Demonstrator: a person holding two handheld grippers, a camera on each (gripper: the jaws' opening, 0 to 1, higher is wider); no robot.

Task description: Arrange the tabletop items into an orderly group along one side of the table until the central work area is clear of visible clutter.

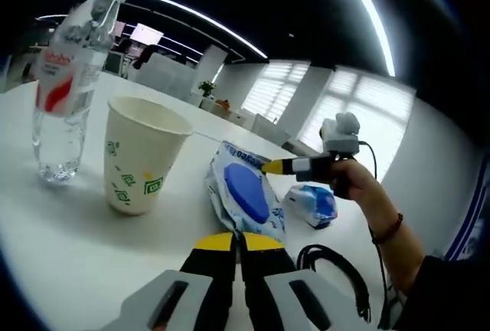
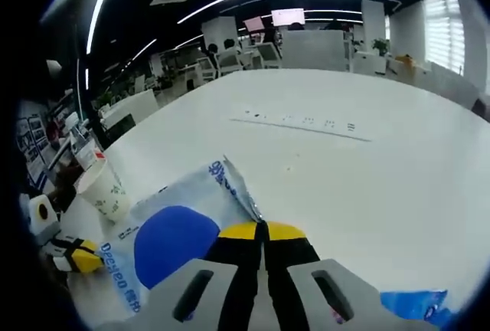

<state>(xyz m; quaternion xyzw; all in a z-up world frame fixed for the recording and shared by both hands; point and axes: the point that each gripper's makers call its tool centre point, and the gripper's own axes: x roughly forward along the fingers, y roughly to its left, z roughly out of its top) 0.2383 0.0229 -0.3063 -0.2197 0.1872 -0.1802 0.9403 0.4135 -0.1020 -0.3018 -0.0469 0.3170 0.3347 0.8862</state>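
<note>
An open-plan office with ceiling light strips and blinded windows is stretching out behind a wide white worktop (image 1: 69,216). In the left gripper view, a clear water bottle (image 1: 73,78) with a red-and-white label is standing upright at about ten o'clock, and a paper cup (image 1: 142,155) with green marks is sitting just beside it, toward the centre. A blue-and-white wet wipes pack (image 1: 243,193) is lying on the worktop directly ahead at twelve o'clock. The left tool (image 1: 241,240) is gripping the near edge of that pack, its yellow tips pressed together on the wrapper. At two o'clock the right tool (image 1: 269,167) is reaching in, held by a person's hand (image 1: 354,181) (a dark bracelet is circling the wrist), with its tip meeting the pack's far edge. A smaller blue-and-white packet (image 1: 314,202) is resting beyond it, and a black cable (image 1: 337,270) is looping at four o'clock.

In the right gripper view, the right tool (image 2: 261,231) is pinching a corner of the wet wipes pack (image 2: 172,243), tips closed on the film. The paper cup (image 2: 101,187) is standing at nine o'clock
</note>
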